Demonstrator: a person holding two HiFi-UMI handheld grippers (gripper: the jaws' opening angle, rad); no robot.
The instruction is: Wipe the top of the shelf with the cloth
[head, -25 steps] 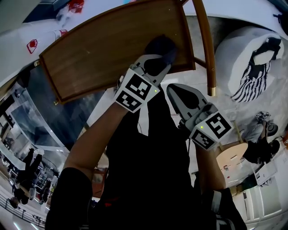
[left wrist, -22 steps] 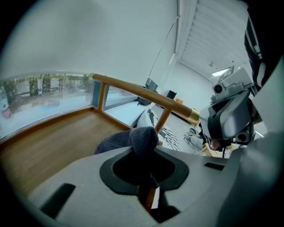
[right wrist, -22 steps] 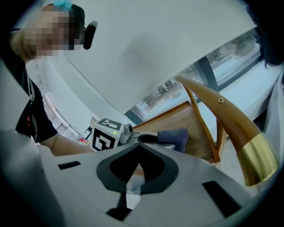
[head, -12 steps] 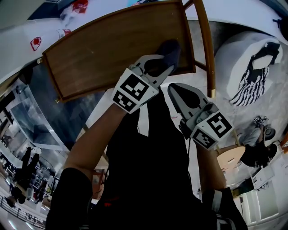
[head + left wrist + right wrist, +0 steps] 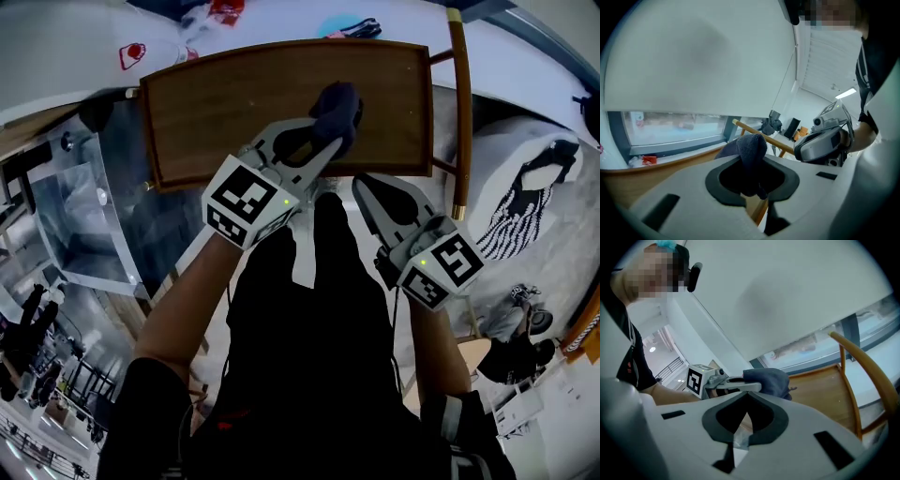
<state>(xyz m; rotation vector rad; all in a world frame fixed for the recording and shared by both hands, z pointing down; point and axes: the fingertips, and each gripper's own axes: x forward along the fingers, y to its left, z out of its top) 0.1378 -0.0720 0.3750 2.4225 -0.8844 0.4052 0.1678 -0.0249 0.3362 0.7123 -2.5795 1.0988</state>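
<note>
**Cloth on the shelf top, left tool gripping it**

The dark blue cloth (image 5: 336, 105) is sitting on the wooden shelf top (image 5: 225, 103), near its front edge and right of centre; only the head view is showing that. The left tool (image 5: 323, 141) is clamping it, with the bunched cloth filling the jaws in the left gripper view. The right tool (image 5: 364, 187) is hanging just off the shelf, its own view showing its jaws together on nothing.

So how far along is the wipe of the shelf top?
Done: the cloth is picked up and clamped in the left tool. In hand: the cloth appears to rest on the wooden shelf top, near the front edge and right of centre. Left: the wood shows no marks, so I can't tell which areas are already wiped. The right tool is shut, empty and off the shelf.
</note>
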